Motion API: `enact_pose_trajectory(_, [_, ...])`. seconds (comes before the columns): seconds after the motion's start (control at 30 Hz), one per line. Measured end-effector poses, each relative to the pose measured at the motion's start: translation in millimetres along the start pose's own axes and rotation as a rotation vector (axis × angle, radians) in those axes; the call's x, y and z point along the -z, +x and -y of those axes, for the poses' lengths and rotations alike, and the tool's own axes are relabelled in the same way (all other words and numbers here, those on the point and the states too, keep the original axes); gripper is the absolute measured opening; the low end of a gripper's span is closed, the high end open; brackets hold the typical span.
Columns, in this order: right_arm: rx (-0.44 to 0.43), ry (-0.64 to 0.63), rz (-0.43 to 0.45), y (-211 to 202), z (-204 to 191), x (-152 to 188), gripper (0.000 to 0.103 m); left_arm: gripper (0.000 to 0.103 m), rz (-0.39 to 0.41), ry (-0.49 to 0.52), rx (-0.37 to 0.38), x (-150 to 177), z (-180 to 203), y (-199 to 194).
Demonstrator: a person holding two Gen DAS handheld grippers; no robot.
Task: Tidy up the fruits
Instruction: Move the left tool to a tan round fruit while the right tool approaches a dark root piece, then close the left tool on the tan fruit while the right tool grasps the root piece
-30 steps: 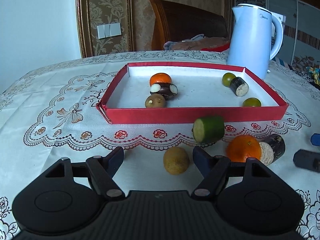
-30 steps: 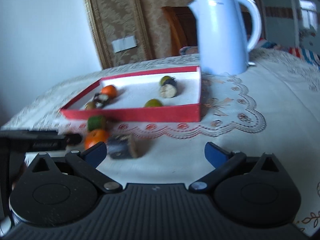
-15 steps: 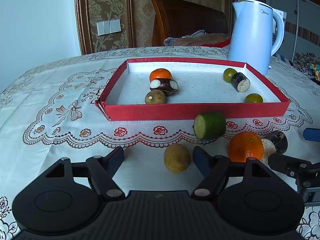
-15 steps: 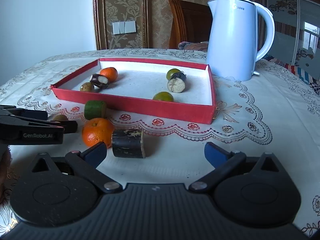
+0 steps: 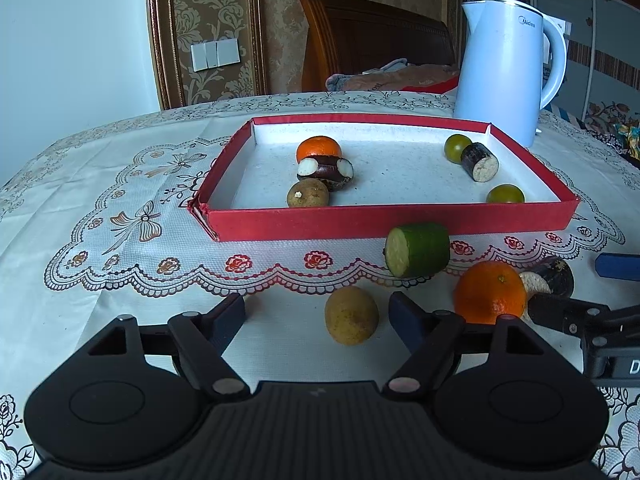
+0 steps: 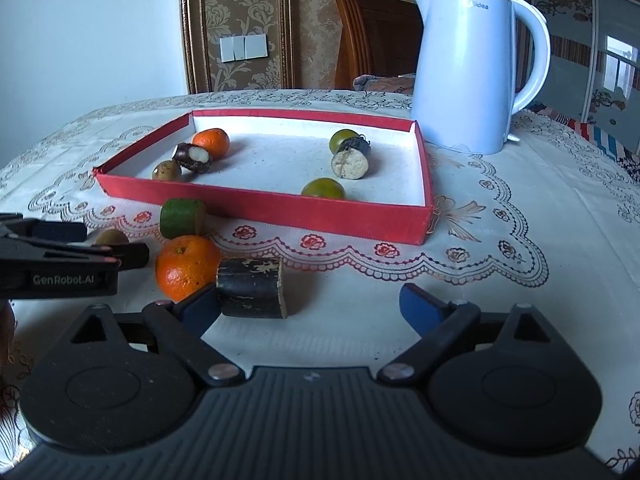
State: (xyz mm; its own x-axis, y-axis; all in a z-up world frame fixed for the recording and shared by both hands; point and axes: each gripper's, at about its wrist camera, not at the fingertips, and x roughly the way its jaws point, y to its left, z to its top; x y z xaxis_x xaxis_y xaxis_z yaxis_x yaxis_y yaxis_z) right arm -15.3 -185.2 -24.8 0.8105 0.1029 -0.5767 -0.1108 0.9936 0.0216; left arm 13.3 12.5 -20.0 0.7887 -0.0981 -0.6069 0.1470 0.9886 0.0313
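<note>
While six fruits are already laid in the red tray (image 5: pixel 384 222) at mid-frame, four are left on the surface (image 5: pixel 120 288) below it, with both tongs held apart, the left tongs (image 5: pixel 318 314) opening around the yellow-brown fruit (image 5: pixel 351 315) and the right tongs (image 6: pixel 310 306) closing about the dark cut piece (image 6: pixel 252 293), neither yet gripped.

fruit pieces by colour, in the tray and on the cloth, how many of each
orange: 2, one in the red tray, one on the tablecloth
green round: 2
green cut cylinder: 1
dark cut cylinders: 3
tan round: 2
total: 10, six in the tray, four outside
</note>
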Motion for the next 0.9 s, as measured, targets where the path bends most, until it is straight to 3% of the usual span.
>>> enact_pose_trajectory(0.13, [-0.004,0.013,-0.007,3.2,1.8,-0.8,0.094,0.079,0.009,0.012,0.023,0.5,1.4,-1.7])
enact_pose_trajectory(0.3, [-0.017,-0.001,-0.014,4.4,0.3,-0.6,0.083,0.078,0.022,0.031,0.029,1.2,4.6,-4.1])
enact_pose_trajectory(0.37, [-0.024,-0.004,-0.02,5.2,-0.2,-0.9,0.075,0.074,0.021,0.026,0.033,0.9,3.7,-4.0])
enact_pose_trajectory(0.43, [-0.029,-0.01,-0.021,5.6,-0.9,-1.3,0.073,0.06,0.027,0.03,0.039,1.0,3.8,-5.0])
enact_pose_trajectory(0.5, [-0.034,-0.014,-0.02,5.7,-1.3,-1.2,0.066,0.054,0.023,0.039,0.039,0.9,5.1,-4.0])
enact_pose_trajectory(0.67, [-0.041,-0.023,-0.01,4.2,-3.0,-0.8,0.041,0.041,0.024,0.041,0.046,1.1,5.3,-4.4])
enact_pose_trajectory(0.73, [-0.037,-0.023,-0.008,3.8,-3.4,-0.7,0.039,0.032,0.027,0.05,0.051,1.6,6.5,-5.1])
enact_pose_trajectory(0.9, [-0.039,-0.031,-0.003,2.8,-4.1,-0.1,0.032,0.026,0.031,0.062,0.048,1.4,8.3,-5.9])
